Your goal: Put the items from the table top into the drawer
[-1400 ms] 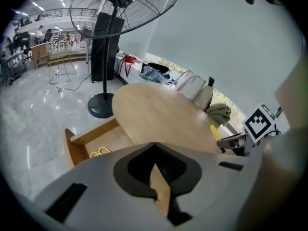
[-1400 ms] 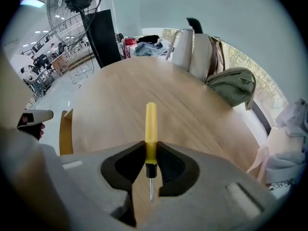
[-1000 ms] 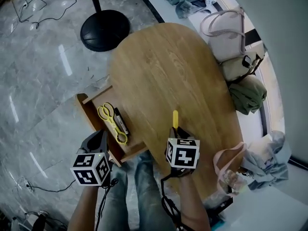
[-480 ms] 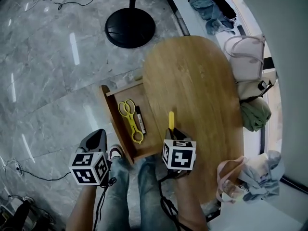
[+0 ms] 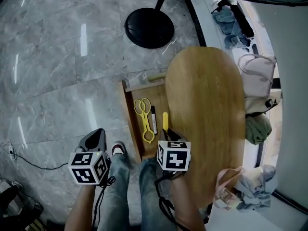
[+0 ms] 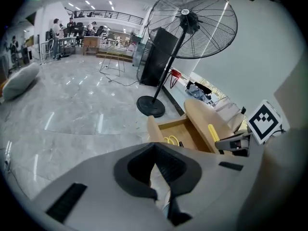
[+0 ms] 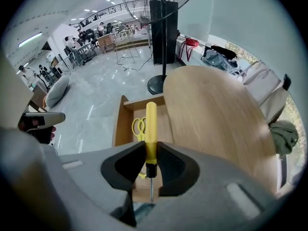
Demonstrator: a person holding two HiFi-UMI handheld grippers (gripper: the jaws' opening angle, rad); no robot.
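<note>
Grip first: the right gripper [image 7: 150, 166] is clamped on a yellow-handled screwdriver with a thin metal shaft [image 7: 151, 124]. Its pads pinch the handle's lower end, so the handle sticks out ahead and the shaft runs back toward the camera. The gripper hangs nose-down over the open light wooden drawer [image 5: 128, 110], probably so the tool can drop straight in. Below and just left of its tips lie yellow plastic scissors [image 5: 143, 113] and a black marker pen [image 5: 153, 119]. The oval wooden table top [image 5: 207, 100] to its right looks bare. The left gripper [image 6: 157, 170], pads together on nothing, is held well left of the drawer, seemingly out of the way. Only the right gripper view shows the shaft; only the head view shows the marker.
</note>
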